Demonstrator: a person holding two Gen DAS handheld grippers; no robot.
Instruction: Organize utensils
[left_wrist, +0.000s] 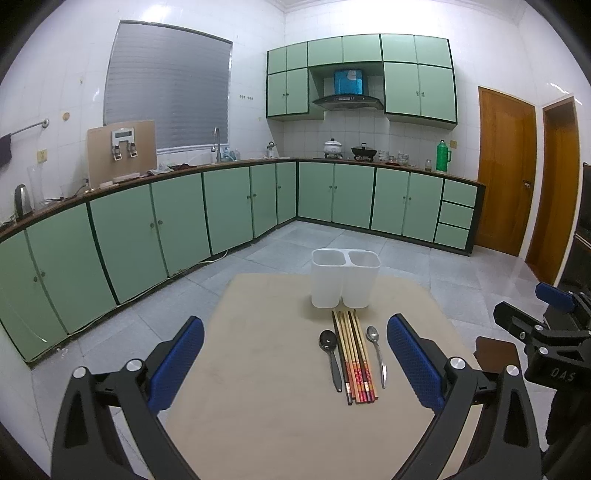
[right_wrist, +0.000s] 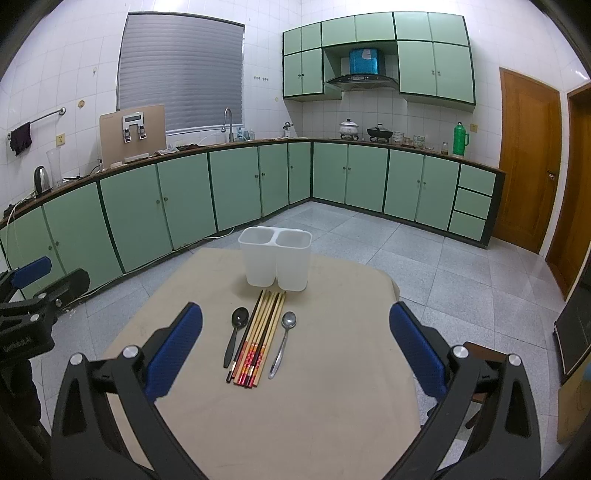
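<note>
Both tongs held wide apart over the table (right_wrist: 314, 424), gripping nothing: left tongs (left_wrist: 295, 363), right tongs (right_wrist: 295, 349), with ribbed blue pads. Lay flat on the matte beige top: a bundle of slim wooden chopsticks (right_wrist: 260, 338) with red patterned ends, flanked by a glossy black spoon (right_wrist: 236, 334) and a thin steel spoon (right_wrist: 282, 343). Stood just beyond them, a smooth white plastic holder (right_wrist: 275, 258) with two compartments, insides hidden. Read "DAS" in the left view on the other tongs; lettering in the right view too blurred.
</note>
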